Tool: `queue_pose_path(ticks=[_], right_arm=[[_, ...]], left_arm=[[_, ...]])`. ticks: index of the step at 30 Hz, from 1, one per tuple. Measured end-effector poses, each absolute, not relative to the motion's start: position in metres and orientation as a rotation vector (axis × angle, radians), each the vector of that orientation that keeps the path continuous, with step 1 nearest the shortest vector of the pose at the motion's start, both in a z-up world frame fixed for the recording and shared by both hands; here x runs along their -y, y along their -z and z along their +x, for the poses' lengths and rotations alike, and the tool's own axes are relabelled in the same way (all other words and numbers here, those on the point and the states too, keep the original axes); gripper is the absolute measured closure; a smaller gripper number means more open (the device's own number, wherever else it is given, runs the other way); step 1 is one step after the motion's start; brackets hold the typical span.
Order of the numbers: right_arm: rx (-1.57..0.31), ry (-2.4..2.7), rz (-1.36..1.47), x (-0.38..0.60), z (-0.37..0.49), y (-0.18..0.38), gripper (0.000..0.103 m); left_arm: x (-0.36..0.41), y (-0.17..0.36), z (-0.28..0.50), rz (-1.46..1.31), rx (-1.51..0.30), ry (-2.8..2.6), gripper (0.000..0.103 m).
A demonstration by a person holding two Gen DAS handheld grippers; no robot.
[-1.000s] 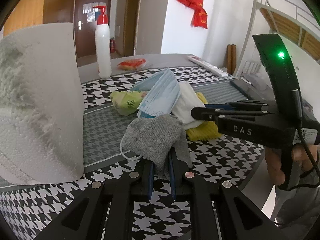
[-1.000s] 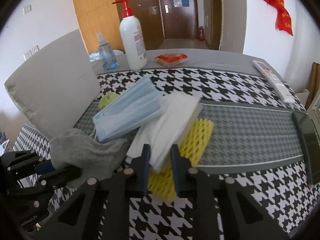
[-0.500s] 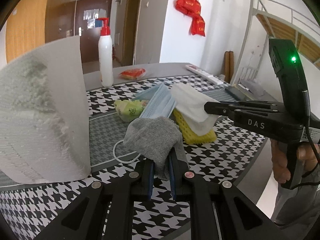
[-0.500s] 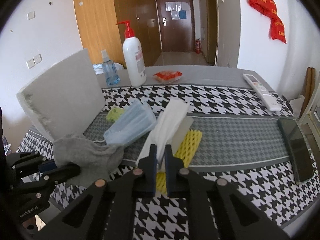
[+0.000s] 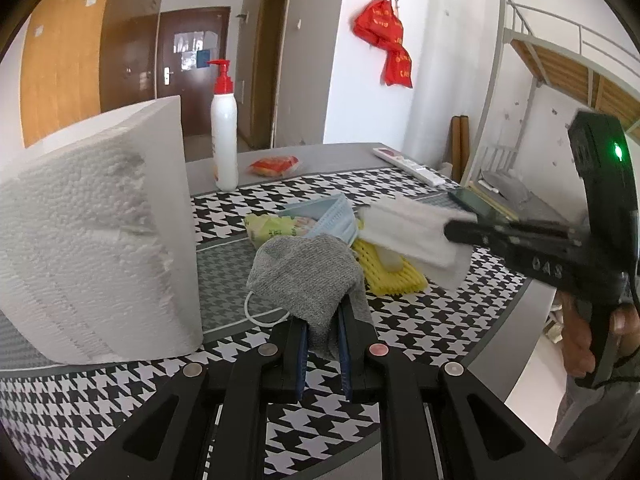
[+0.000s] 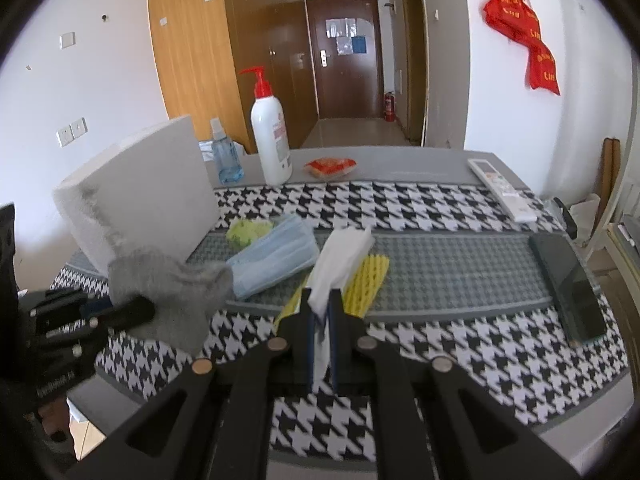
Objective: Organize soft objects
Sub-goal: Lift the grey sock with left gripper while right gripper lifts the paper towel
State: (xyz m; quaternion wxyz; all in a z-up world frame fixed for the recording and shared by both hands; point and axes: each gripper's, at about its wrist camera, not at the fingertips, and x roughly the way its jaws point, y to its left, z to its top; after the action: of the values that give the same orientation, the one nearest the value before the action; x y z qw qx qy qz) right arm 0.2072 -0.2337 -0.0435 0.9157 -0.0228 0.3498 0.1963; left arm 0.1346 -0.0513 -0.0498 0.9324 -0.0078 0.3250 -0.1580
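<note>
My left gripper (image 5: 322, 320) is shut on a grey knitted cloth (image 5: 304, 276), lifted above the houndstooth table; that grey cloth (image 6: 172, 280) also shows at the left of the right wrist view. My right gripper (image 6: 321, 306) is shut on a folded white tissue (image 6: 340, 260), raised off the table. In the left wrist view the white tissue (image 5: 412, 232) hangs from the right gripper (image 5: 460, 232). Under it lie a yellow foam net (image 6: 368, 284), a stack of blue face masks (image 6: 276, 260) and a green packet (image 6: 248, 230).
A big white foam block (image 5: 96, 232) stands at the left. A pump bottle (image 6: 272, 140), a blue spray bottle (image 6: 226, 158) and an orange packet (image 6: 330, 166) stand at the back. A remote (image 6: 502, 190) and a dark phone (image 6: 568, 284) lie at the right.
The right gripper closed on the white tissue and lifted it off the yellow net. Both grippers rose and drew back from the pile; the grey cloth rose with the left one.
</note>
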Motion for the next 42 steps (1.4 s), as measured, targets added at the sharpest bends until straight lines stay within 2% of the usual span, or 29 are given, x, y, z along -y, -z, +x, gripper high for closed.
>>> queue_pose_path(ticks=[4,6,7,8,10,12,28,32,33,36,37,42], right_arm=[[-0.752,-0.38,-0.07,0.234,0.202,0.057,0.094],[-0.768,-0.38,-0.065,0.236,0.203,0.062,0.088],[-0.772,-0.38,-0.07,0.236,0.202,0.064,0.077],[-0.772,-0.375,-0.076,0.236,0.202,0.066,0.06],[-0.754,-0.37,-0.091,0.235,0.2,0.067,0.038],[-0.741,-0.373,-0.108,0.232,0.199,0.067,0.034],[-0.814,-0.32,-0.146,0.23,0.22,0.089,0.035],[-0.837,-0.34,-0.108,0.234,0.22,0.089,0.072],[-0.839,-0.341,-0.105,0.235,0.22,0.089,0.076],[-0.827,-0.341,-0.088,0.239,0.216,0.086,0.083],[-0.819,-0.349,-0.079,0.24,0.214,0.084,0.089],[-0.767,-0.369,-0.044,0.246,0.208,0.072,0.092]], left_arm=[[0.053,0.052,0.136,-0.016,-0.67,0.325,0.089],[0.054,0.055,0.136,-0.019,-0.676,0.327,0.089],[0.054,0.055,0.136,-0.02,-0.679,0.329,0.089],[0.055,0.057,0.136,-0.021,-0.683,0.331,0.089],[0.056,0.058,0.137,-0.023,-0.689,0.332,0.089],[0.055,0.06,0.139,-0.027,-0.697,0.331,0.089],[0.055,0.068,0.145,-0.032,-0.72,0.333,0.089],[0.055,0.068,0.145,-0.035,-0.721,0.335,0.089],[0.056,0.069,0.145,-0.033,-0.721,0.336,0.089],[0.057,0.069,0.145,-0.03,-0.719,0.337,0.089],[0.057,0.069,0.145,-0.03,-0.718,0.337,0.089],[0.055,0.065,0.143,-0.03,-0.697,0.335,0.089]])
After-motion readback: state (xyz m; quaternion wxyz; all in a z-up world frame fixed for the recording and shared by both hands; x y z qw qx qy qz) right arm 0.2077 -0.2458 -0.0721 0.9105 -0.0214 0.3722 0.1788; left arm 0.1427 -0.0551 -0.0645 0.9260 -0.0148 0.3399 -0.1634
